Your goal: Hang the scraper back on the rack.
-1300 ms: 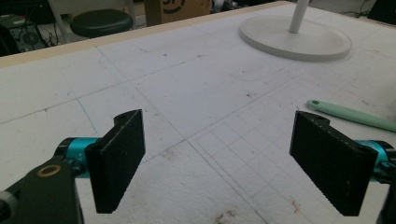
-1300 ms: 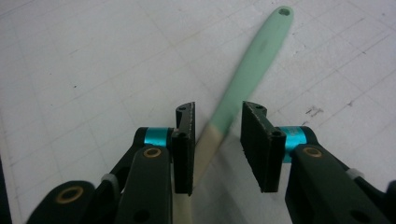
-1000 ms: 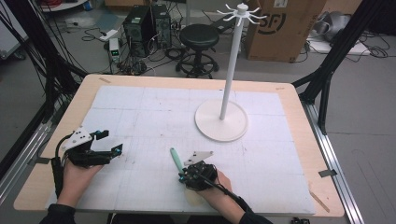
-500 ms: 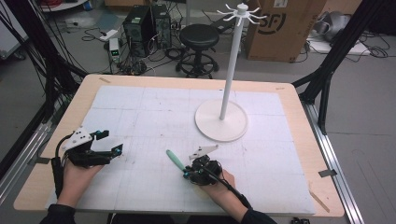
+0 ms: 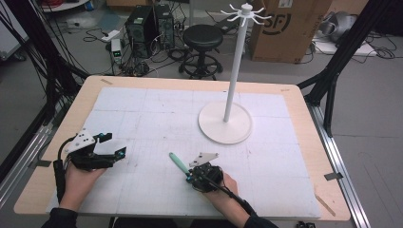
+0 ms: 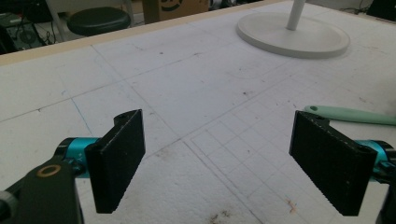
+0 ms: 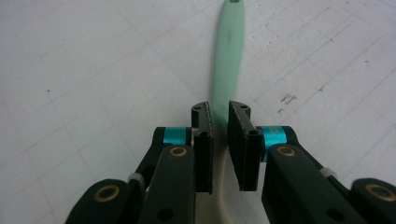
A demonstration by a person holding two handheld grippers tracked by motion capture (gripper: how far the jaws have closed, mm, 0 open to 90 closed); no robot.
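A utensil with a mint-green handle and a cream lower part lies low over the white mat, and my right gripper is shut on it where the two colours meet. In the high view the utensil handle sticks out up and to the left of the right gripper at the front middle. My left gripper rests at the front left, open with nothing between its fingers. In the left gripper view the left gripper has its jaws wide apart, with the green handle lying beyond the right one.
A white stand with a round base and a tall pole topped by hooks rises right of the table's middle; the base sits far ahead in the left gripper view. A white gridded mat covers the wooden table.
My right gripper has turned and shifted slightly with the utensil, swinging the green handle a little. The left gripper has stayed put.
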